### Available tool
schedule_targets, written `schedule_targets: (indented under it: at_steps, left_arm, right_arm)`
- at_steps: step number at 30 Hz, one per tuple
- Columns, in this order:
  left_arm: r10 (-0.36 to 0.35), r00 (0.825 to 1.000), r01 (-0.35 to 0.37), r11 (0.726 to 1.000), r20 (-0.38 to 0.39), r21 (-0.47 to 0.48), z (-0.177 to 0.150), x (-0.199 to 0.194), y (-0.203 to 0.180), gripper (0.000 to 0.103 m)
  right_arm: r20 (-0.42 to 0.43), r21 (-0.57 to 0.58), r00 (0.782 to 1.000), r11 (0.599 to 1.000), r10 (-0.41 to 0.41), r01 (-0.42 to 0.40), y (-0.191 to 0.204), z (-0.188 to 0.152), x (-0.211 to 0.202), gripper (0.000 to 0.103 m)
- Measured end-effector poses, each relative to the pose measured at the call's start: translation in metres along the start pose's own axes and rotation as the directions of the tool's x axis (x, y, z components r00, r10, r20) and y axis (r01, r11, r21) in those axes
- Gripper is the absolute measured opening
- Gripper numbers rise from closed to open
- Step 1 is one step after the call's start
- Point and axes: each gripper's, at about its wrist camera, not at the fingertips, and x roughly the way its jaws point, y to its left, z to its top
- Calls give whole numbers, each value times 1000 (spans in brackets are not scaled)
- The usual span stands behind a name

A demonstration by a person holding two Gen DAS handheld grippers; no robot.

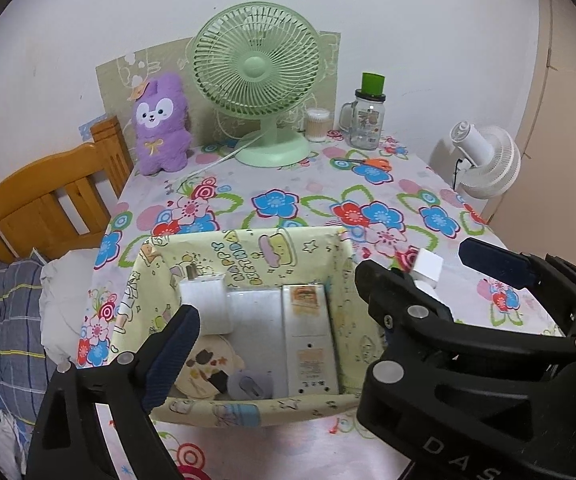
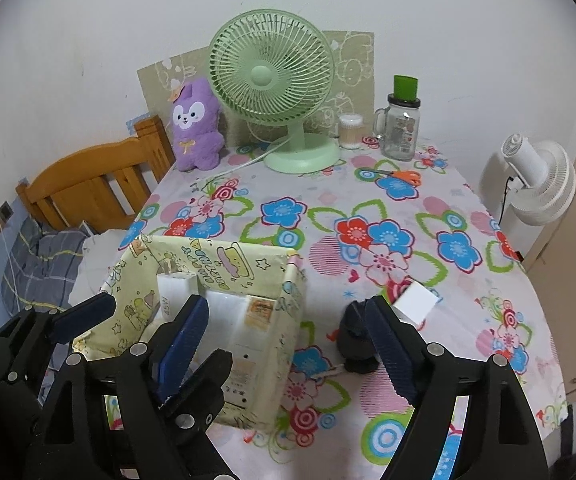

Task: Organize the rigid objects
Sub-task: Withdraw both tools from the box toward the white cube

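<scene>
2 open fingers, white block just beyond.

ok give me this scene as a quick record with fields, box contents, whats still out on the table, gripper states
box: yellow fabric box at the table's near edge
in box: white charger, white power bank, round patterned item
outside box: white adapter and black item on the floral tablecloth, right of the box
left gripper: open, empty, above the box
right gripper: open, empty
back of table: green fan, purple plush, glass jar, orange scissors
</scene>
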Motion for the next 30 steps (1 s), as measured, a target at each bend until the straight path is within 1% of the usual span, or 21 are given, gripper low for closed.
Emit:
schedule_targets:
  at_steps: [12,20,30]
  left_arm:
    - [-12,1000,12,1000,21,12,-4,-14,-25,97]
    - [-6,1000,5,1000,26,20,-7,-16,-40,98]
    - [-27,999,27,999,32,31,-9,-19,-58,99]
  right_arm:
    - [22,8,1000,1000,-20,19,-21,-8,-24,86]
    - [30,18,999,999,-35,34,-33,-15,-34,86]
    - [37,36,998,998,-54,53,-50,-21,-45,86]
